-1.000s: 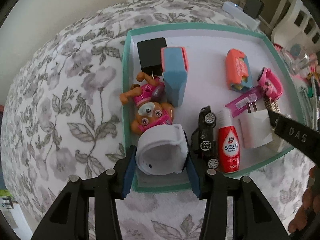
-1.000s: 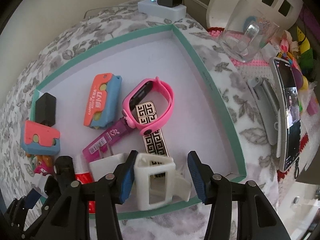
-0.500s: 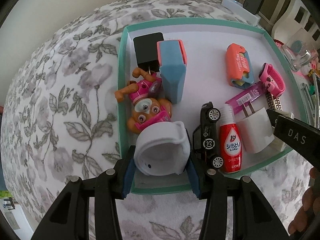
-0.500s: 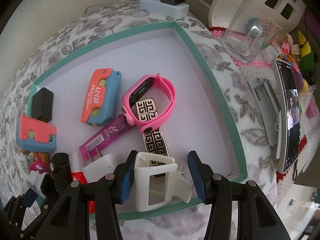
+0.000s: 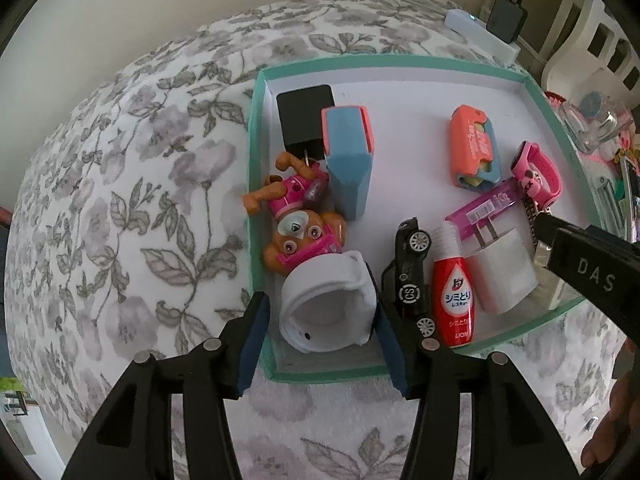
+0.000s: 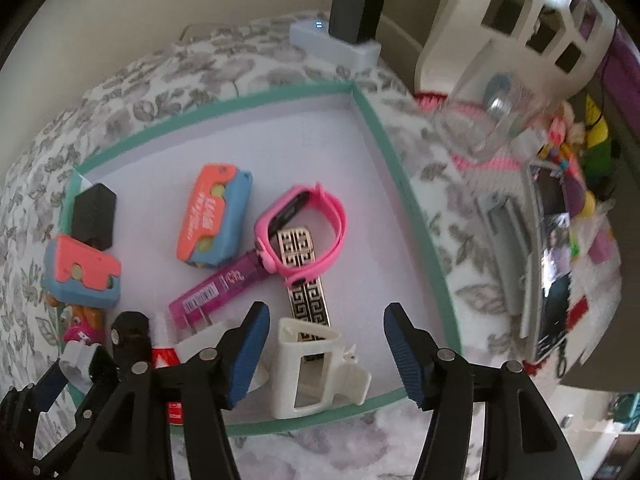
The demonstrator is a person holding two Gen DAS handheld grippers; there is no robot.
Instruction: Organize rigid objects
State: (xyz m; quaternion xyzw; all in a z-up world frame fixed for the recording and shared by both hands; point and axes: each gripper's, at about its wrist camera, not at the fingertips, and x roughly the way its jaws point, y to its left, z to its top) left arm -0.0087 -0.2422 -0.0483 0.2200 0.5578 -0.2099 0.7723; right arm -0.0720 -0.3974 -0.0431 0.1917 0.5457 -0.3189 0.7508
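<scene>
Releasing, both grippers at once: jaws opening over the teal-rimmed tray (image 5: 256, 184) on the floral cloth (image 5: 120, 200). Left gripper (image 5: 320, 344) spreads around the smooth white cup-shaped piece (image 5: 326, 312) in the tray's near corner, the left pad clear of it, the right just beside it. Right gripper (image 6: 324, 354) stands well apart from the hollow white plastic frame (image 6: 308, 372) at the near wall. Next, I'd judge, both lift straight up without nudging neighbours.
</scene>
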